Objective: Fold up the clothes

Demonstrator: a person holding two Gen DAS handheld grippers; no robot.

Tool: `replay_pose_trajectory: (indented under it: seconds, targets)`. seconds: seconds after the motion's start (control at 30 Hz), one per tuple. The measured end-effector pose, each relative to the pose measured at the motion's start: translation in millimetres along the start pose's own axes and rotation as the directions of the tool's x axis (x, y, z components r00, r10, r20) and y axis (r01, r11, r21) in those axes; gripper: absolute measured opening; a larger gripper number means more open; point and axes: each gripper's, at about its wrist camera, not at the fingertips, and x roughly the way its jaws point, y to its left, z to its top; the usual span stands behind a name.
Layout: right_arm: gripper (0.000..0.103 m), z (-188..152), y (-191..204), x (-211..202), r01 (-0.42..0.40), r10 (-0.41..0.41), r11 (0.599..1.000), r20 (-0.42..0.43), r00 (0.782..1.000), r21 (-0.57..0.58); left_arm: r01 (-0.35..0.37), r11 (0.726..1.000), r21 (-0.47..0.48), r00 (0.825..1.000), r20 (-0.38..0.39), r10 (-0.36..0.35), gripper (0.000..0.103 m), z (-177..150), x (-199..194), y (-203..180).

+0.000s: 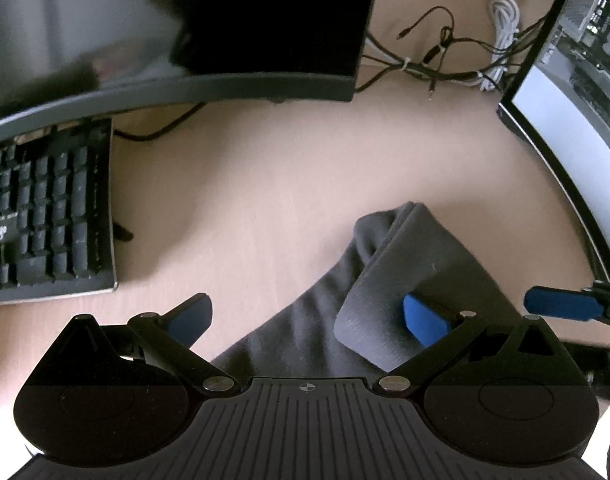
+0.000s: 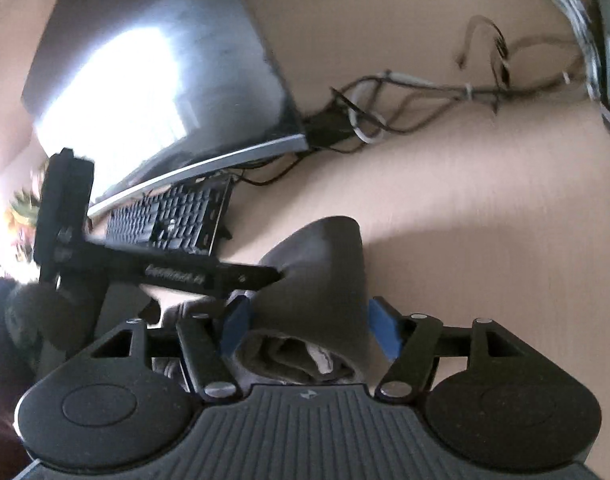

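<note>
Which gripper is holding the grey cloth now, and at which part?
The left gripper is open and holds nothing. The right gripper brackets a raised fold of the grey cloth; a firm grip cannot be told.

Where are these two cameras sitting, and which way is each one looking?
Left wrist: on the left gripper, looking past its spread blue fingers at the grey garment and desk.
Right wrist: on the right gripper, its fingers flanking the garment, the other gripper at left.
Shared: garment, keyboard, monitor, cables.
</note>
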Motion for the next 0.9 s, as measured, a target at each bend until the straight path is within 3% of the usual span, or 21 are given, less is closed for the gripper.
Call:
replay_pose_trajectory:
  seconds: [0.2, 0.37, 0.5, 0.6, 0.73, 0.9]
  targets:
    - [0.072, 4, -18, 32, -0.027, 0.029, 0.998, -0.025, 0.999, 0.061, 0.009, 0.997, -0.073, 1.0, -0.02, -0.01, 0.103, -6, -1, 18]
    - [0.059, 5, 7, 37, 0.007, -0.009, 0.999, -0.044, 0.999, -0.045, -0.004, 0.991, -0.132, 1.0, -0.016, 0.002, 0.103, -9, -10, 35]
    - [0.057, 0, 30, 41, 0.063, -0.069, 0.984, -0.035, 0.997, -0.167, -0.017, 0.984, -0.175, 1.0, 0.003, 0.018, 0.103, -10, -19, 49]
    - [0.057, -10, 57, 47, 0.127, -0.139, 0.933, -0.011, 0.99, -0.337, -0.024, 0.974, -0.224, 0.999, 0.027, 0.031, 0.103, -8, -27, 66]
    - [0.057, -23, 90, 56, 0.175, -0.194, 0.835, 0.019, 0.981, -0.521, -0.015, 0.958, -0.287, 0.998, 0.052, 0.031, 0.103, -5, -42, 84]
    - [0.061, -36, 120, 66, 0.179, -0.214, 0.707, 0.035, 0.976, -0.684, 0.017, 0.973, -0.23, 0.997, 0.072, 0.0, 0.103, -1, -48, 60]
